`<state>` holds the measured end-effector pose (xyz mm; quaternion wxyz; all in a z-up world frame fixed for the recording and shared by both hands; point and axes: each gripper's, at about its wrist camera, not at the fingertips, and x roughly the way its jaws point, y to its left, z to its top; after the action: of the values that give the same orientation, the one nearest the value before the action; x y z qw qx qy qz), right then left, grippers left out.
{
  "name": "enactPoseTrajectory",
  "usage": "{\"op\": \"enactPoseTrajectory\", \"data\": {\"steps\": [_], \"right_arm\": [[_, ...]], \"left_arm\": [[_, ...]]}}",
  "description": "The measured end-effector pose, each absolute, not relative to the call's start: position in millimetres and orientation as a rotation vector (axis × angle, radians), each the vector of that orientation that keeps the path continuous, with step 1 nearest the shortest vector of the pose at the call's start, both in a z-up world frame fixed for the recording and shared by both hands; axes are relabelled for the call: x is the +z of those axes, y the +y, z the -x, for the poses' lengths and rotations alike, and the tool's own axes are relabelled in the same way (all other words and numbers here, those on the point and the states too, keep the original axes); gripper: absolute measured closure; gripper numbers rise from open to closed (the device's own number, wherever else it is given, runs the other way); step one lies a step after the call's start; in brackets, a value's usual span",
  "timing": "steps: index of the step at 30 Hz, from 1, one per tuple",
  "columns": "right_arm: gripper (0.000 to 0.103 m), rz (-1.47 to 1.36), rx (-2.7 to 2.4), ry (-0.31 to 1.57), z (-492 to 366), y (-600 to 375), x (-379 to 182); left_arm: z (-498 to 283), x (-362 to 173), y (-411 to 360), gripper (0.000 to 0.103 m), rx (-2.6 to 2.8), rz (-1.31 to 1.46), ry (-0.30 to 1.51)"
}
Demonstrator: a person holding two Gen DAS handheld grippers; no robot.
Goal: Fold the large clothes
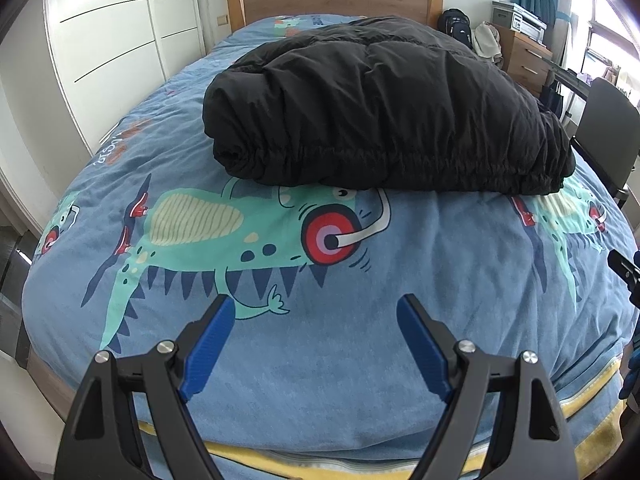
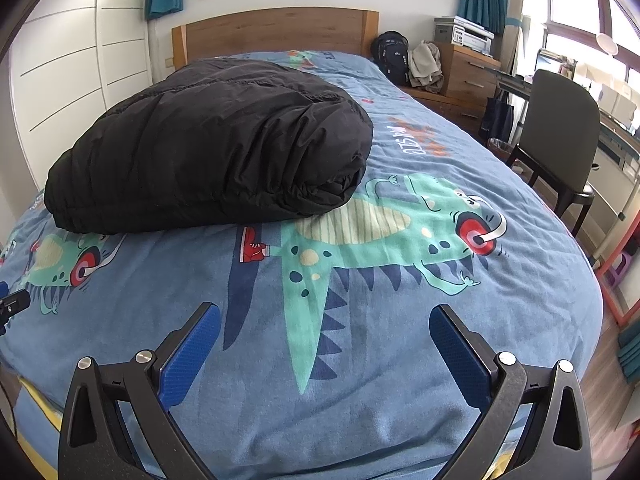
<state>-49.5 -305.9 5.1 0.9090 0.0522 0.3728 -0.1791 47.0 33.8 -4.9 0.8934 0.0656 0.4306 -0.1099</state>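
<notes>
Black puffer jacket [image 1: 380, 108], folded into a thick bundle, lies on the bed [image 1: 360, 360] well ahead of both hand-held grippers, elastic hem edge facing them; ahead and a bit right of the left hand-held gripper [image 1: 316, 310], ahead and left of the right hand-held gripper [image 2: 324, 320]. Both hand-held grippers spread wide, blue pads bare, nothing between, hovering over the near end of the blue dinosaur-print duvet [image 2: 360, 360], apart from the jacket. Beyond the jacket: wooden headboard [image 2: 276, 30]. Off to the right: backpack [image 2: 394, 56], wooden drawer unit [image 2: 470, 74] with printer [image 2: 466, 34] on top, dark chair [image 2: 560, 128]. White wardrobe [image 1: 116, 40] to the left.
</notes>
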Motion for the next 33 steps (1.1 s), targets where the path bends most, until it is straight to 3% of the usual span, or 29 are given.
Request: {"op": "enactPoseTrajectory", "data": {"steps": [21,33], "right_arm": [[0.001,-0.129,-0.347,0.736,62,-310,15],[0.001,-0.098,-0.255,0.692,-14,-307,49]], "left_arm": [[-30,2,26,0.02,-0.228,-0.218,0.913],[-109,48,19,0.02,-0.204,-0.161,0.863]]}}
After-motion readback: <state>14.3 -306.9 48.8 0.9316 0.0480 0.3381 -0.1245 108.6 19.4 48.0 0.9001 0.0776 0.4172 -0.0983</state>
